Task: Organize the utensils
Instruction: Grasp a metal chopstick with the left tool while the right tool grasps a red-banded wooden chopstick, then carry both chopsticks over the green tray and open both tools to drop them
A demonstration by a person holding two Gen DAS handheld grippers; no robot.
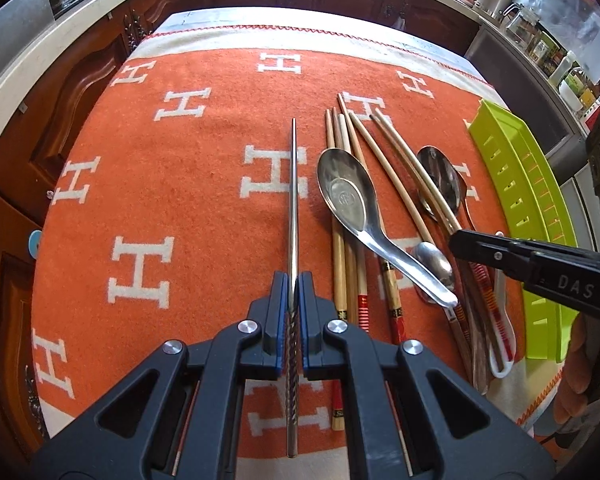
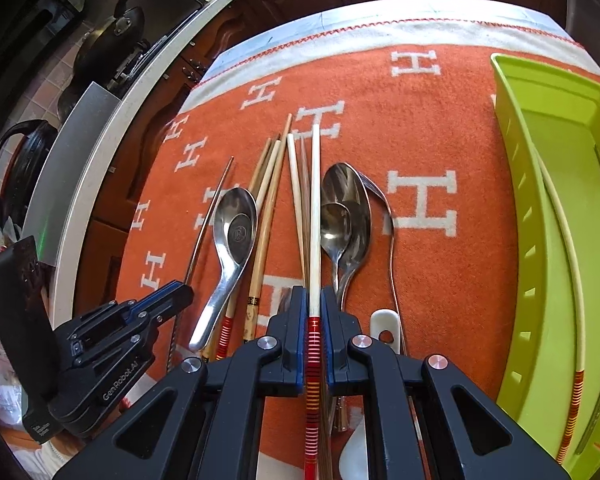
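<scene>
Around: I see spoons (image 1: 350, 204) and wooden chopsticks (image 1: 338, 256) heaped left of the green tray (image 1: 512, 184) | left gripper (image 1: 294, 292) clamps a slim metal chopstick (image 1: 294, 184) left of the heap | right gripper (image 2: 314, 304) pinches a pale, red-banded chopstick (image 2: 315, 208) over the heap.

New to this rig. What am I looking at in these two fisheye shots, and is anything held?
No robot arm: a person carries a two-finger tool in each hand, each with a camera looking along its fingers. The left tool is shut on a metal chopstick; the right tool is shut on a red-banded chopstick. On the orange cloth lie more wooden chopsticks, a wide soup spoon and other spoons. The green tray on the right already holds a chopstick or two.
</scene>
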